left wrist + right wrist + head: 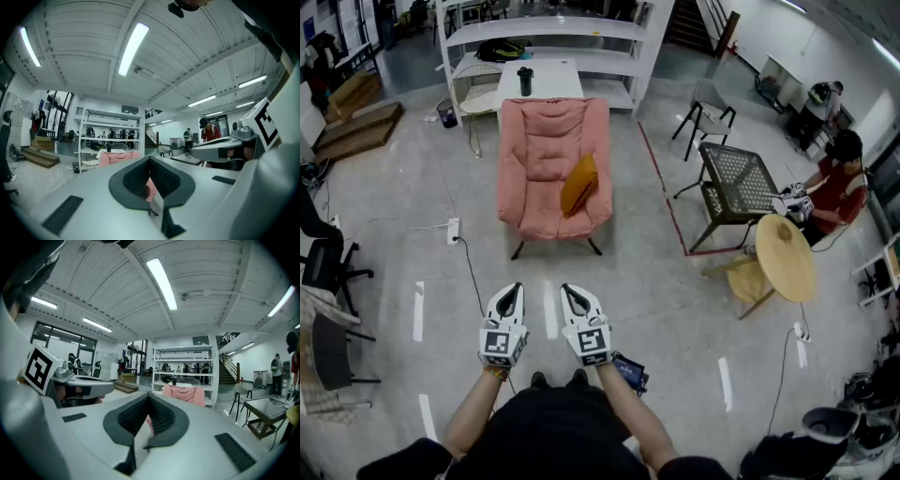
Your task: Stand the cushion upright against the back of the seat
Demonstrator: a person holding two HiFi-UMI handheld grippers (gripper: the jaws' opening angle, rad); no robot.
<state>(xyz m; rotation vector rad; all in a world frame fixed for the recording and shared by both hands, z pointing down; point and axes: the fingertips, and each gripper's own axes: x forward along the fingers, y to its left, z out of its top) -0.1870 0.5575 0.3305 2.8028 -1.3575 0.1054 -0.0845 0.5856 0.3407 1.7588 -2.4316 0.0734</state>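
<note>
A pink armchair (pixel 548 169) stands on the concrete floor ahead of me. An orange cushion (pixel 578 185) leans tilted against its right arm on the seat. My left gripper (pixel 509 294) and right gripper (pixel 573 296) hang side by side well short of the chair, both shut with nothing between their jaws. In the left gripper view the chair (pixel 117 157) shows far off above the closed jaws of the left gripper (pixel 150 162). In the right gripper view the chair (pixel 184 393) stands beyond the right gripper (pixel 148 399).
A white table (pixel 539 80) with a black bottle (pixel 525 81) stands behind the chair, before white shelving (pixel 553 33). A power strip (pixel 452 231) and cable lie left of the chair. At right are a mesh table (pixel 738 183), a round wooden table (pixel 786 256) and a seated person (pixel 834 187).
</note>
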